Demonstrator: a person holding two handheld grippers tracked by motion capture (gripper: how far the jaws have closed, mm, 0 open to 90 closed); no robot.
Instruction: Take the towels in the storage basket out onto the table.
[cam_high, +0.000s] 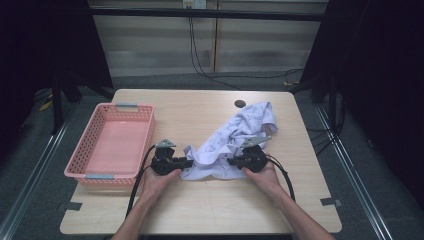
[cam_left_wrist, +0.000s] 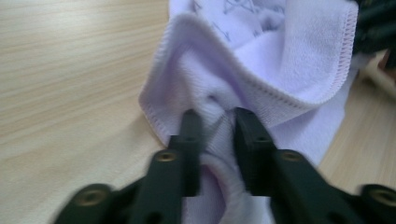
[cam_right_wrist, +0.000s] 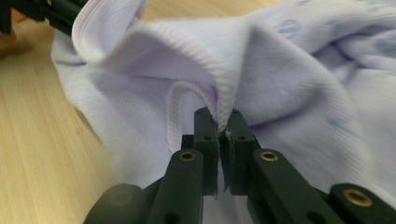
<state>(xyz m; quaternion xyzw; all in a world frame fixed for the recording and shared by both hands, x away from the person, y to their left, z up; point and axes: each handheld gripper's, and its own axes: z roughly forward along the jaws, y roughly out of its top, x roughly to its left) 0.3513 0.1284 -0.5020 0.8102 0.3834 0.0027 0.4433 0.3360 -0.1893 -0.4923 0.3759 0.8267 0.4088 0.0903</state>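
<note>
A crumpled pale lavender garment with a faint blue print lies on the wooden desk, right of centre, with a pink plastic basket standing empty at the desk's left side. The cloth looks like a small knit top or similar piece, though its exact kind is hard to tell while it is bunched.

Both claws have hold of the near edge. The left claw has its jaws drawn in on a gathered fold beside a stitched hem, a thick wad of fabric keeping them a little apart. The right claw is pinched almost fully together on a thin ribbed edge, with only a sliver of cloth between the jaws. In the high view the left claw and right claw sit at the two near corners of the cloth, well apart, pointing toward each other.

By my reading, the work is at an early stage: the grip is made, but the garment is not yet spread, folded or moved, and the basket holds nothing.

The garment's long axis runs diagonally, from the near left by the claws to the far right corner of the desk, where its bulk is heaped near a dark round hole.
</note>
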